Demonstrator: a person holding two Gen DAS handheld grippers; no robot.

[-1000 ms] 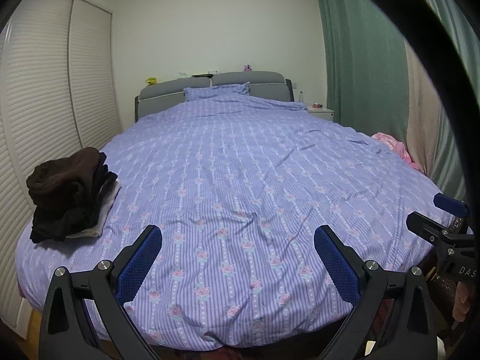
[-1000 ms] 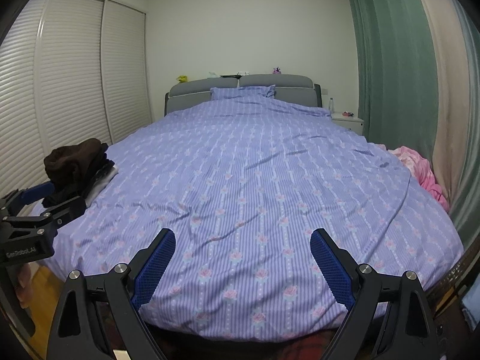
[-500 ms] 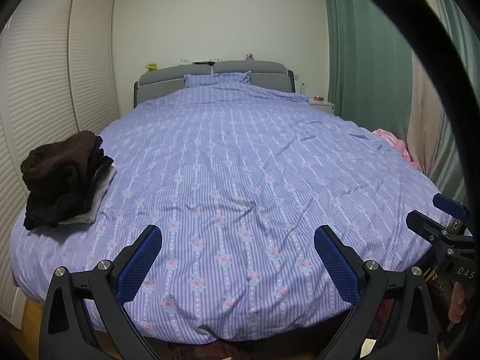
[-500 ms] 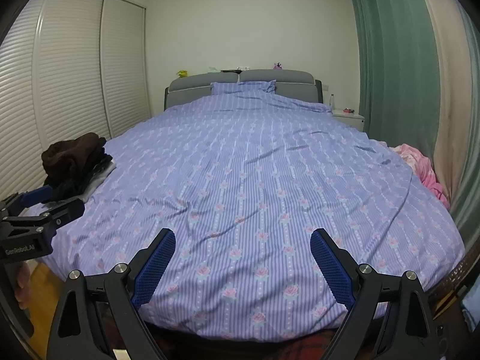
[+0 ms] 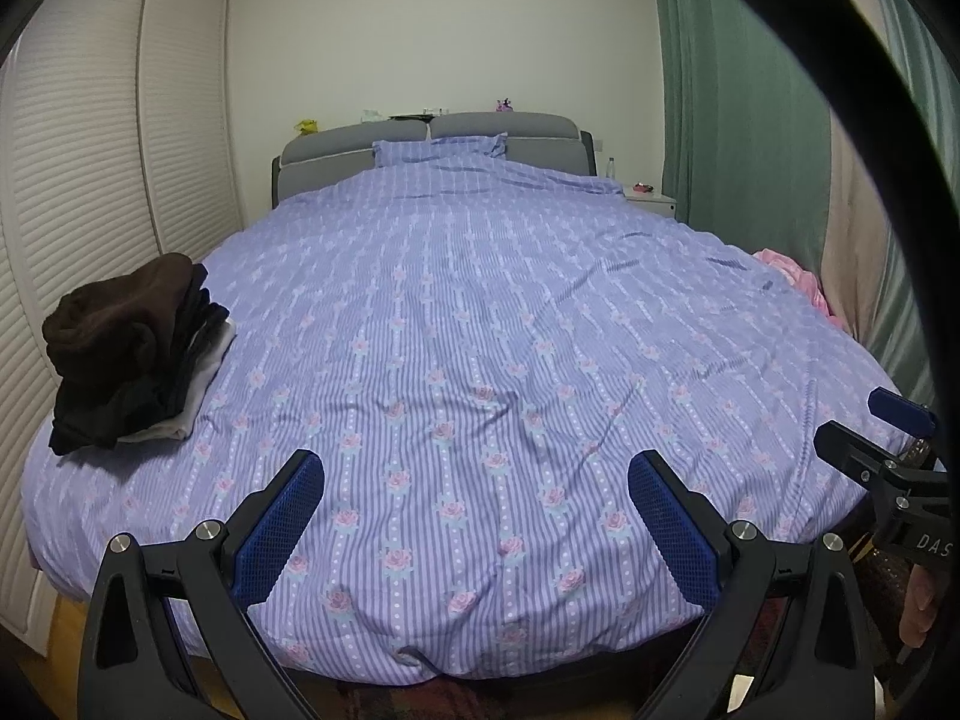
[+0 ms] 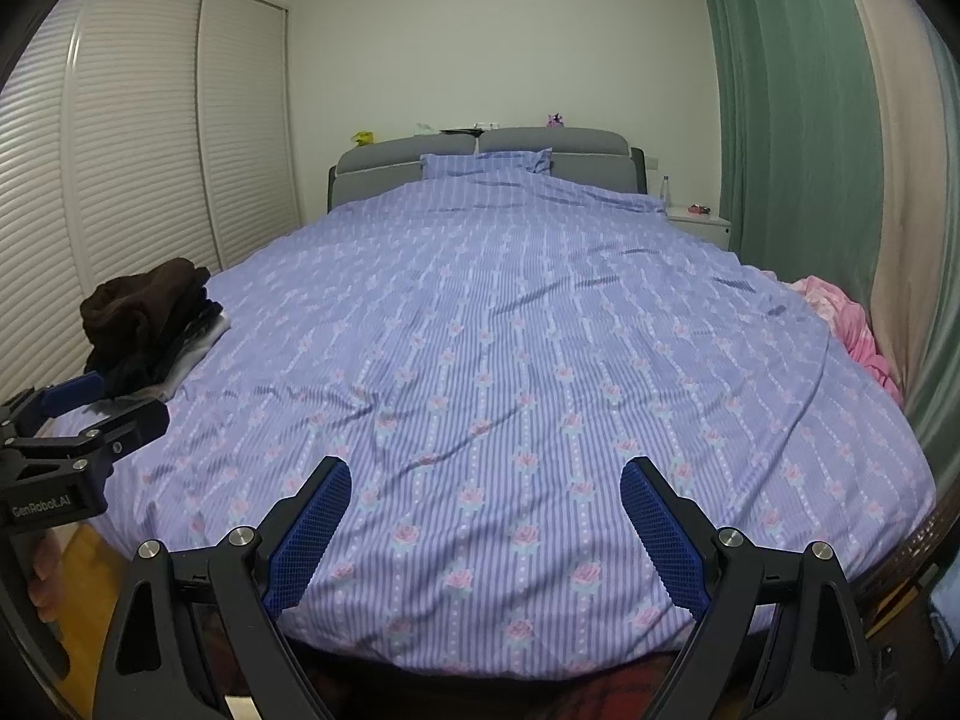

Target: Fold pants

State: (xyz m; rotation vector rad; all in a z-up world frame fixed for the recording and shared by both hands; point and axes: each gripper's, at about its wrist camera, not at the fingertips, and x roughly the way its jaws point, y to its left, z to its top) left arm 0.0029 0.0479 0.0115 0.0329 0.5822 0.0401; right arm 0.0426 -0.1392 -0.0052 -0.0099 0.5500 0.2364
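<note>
**Both grippers wide open over the foot of the bed**

A pile of dark clothes, brown on top with black and white pieces beneath, sits at the bed's left edge; which piece is the pants cannot be told. The left gripper hangs over the foot of the bed, jaws spread wide, holding nothing. The right gripper hovers beside it, equally agape and empty. A purple striped, rose-patterned cover spreads across the bed. Pink fabric lies at the right edge, near green curtains.
</note>
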